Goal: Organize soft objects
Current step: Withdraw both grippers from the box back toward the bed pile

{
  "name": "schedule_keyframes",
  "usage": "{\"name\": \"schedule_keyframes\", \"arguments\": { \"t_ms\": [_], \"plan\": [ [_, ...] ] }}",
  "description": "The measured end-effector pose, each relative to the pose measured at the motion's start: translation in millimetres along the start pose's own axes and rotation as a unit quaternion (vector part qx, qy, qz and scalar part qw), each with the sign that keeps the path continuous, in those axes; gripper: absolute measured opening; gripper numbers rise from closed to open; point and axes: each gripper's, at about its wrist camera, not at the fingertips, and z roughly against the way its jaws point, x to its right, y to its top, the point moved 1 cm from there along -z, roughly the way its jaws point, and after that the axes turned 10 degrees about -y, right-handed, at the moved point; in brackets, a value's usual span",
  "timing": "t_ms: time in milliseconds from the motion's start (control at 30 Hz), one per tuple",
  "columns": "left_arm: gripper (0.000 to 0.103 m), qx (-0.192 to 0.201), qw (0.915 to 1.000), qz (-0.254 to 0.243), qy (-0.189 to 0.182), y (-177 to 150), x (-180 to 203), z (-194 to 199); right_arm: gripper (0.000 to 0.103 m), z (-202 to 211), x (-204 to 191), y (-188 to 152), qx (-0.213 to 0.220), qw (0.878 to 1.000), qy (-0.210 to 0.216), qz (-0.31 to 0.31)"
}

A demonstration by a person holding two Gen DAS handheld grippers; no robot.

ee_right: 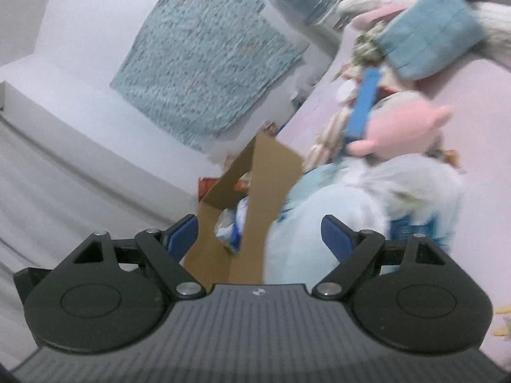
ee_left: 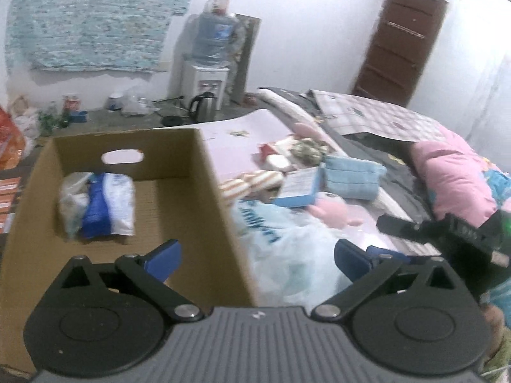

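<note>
An open cardboard box [ee_left: 210, 172] stands on the pink bed; a blue and white plastic bag [ee_left: 99, 204] lies inside it. Right of the box lies a pile of soft things: a pale blue bag with lettering [ee_left: 287, 242], a pink plush [ee_left: 332, 210], a striped plush [ee_left: 249, 182], a folded blue towel [ee_left: 351, 175] and a blue-edged box [ee_left: 300, 185]. My left gripper [ee_left: 257, 260] is open and empty, straddling the box's right wall. My right gripper [ee_right: 260, 236] is open and empty, above the box [ee_right: 271, 175] and the pale blue bag [ee_right: 335, 210]; it also shows at the right in the left wrist view [ee_left: 447, 233].
A pink pillow [ee_left: 453, 178] and a checked quilt [ee_left: 377, 118] lie on the bed's far right. Beyond the bed are a water dispenser [ee_left: 207, 73], a kettle [ee_left: 202, 107], floor clutter [ee_left: 70, 108] and a brown door [ee_left: 402, 41].
</note>
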Motion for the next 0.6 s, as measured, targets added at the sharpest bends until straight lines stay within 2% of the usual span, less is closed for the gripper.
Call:
{"name": "schedule_keyframes", "arguments": {
  "t_ms": [333,600],
  "plan": [
    [0.103,-0.021,0.9994,-0.021,-0.02,10.6,37.1,-40.2,0.084,13.3,68.1,9.1,0.031,0.997,-0.02,-0.065],
    [0.103,-0.039,0.9946,-0.094,-0.022,24.9,79.4,-95.4,0.084,4.6,108.8,28.2,0.042,0.993,-0.018,-0.106]
  ]
}}
